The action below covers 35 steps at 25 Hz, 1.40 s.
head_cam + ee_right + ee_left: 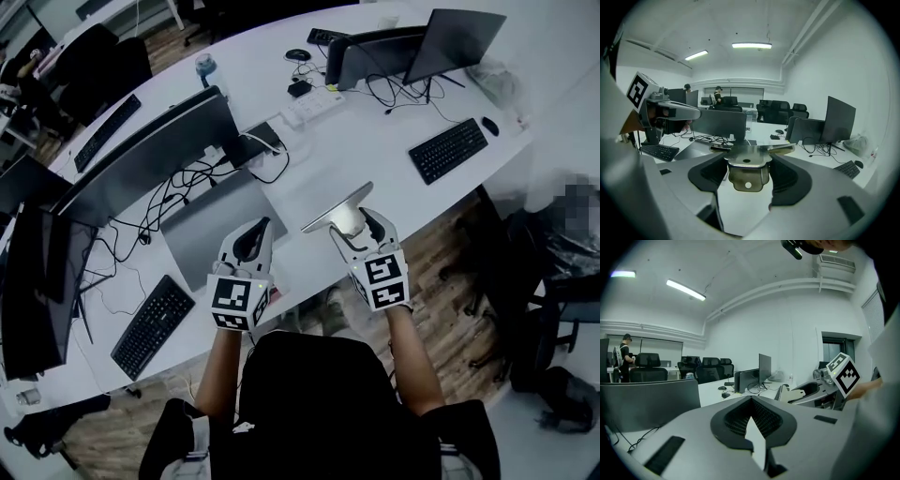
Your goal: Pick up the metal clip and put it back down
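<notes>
The metal clip (337,208) is a flat silvery plate with a bent tab, held in the air above the white desk's (309,169) near edge. My right gripper (349,223) is shut on the metal clip. In the right gripper view the metal clip (747,161) sits clamped between the jaws, its wide top plate level and a holed tab hanging down. My left gripper (251,239) is beside it on the left, raised, jaws shut with nothing in them. In the left gripper view the left gripper (751,420) points over the desk, and the right gripper (820,392) shows at the right.
A closed grey laptop (217,225) lies under the left gripper. Monitors (150,150), cables (178,183), keyboards (155,323) (448,148), a power strip (314,105) and a mouse (490,125) crowd the desk. A black chair (319,375) is under me. People (717,96) stand far off.
</notes>
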Available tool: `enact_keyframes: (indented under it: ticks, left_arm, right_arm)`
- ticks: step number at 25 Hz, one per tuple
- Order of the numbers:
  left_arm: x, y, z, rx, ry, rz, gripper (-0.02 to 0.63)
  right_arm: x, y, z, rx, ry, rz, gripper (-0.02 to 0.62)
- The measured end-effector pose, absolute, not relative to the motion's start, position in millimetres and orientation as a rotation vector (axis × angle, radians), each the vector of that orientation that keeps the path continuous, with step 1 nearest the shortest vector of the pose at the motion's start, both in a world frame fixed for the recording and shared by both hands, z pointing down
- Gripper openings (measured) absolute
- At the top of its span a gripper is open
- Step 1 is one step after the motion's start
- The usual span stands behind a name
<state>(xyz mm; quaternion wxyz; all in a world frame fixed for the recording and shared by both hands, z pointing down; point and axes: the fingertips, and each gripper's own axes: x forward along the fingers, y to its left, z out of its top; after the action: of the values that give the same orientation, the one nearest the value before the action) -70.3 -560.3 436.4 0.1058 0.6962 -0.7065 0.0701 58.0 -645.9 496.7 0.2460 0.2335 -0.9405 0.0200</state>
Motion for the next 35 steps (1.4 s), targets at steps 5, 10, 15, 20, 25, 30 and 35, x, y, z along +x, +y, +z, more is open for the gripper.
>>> enact_keyframes:
  ticks: [5,10,15,20,25,30,35]
  left_arm:
    - [-62,-566,442,1.956,-2.139,0.198,0.012]
    - [-60,-568,454,1.856,-2.193,0.233,0.012]
    - [-59,-568,468,1.749,-2.212,0.215,0.012]
    - [-65,-564,491,1.658,-2.252,0.222,0.012]
    - [-64,-562,511,1.578,-2.253,0.202,0.012]
    - [-63,-555,528,1.516,-2.259,0.202,0.012]
    - [-66,-551,538,1.468,-2.266,0.163,0.012]
  right_arm:
    - [50,-656,506,0.521,-2.580,0.063,0.287]
    - [42,-667,523,0.413,-2.575,0.051,0.287]
    - [35,-674,545,0.319,-2.560,0.070,0.287]
    - [29,-676,566,0.245,-2.534,0.058,0.287]
    - [23,-677,583,0.178,-2.512,0.036,0.287]
    - [17,-676,603,0.127,-2.482,0.069,0.287]
    - [14,-677,626,0.117,-2.449,0.066,0.287]
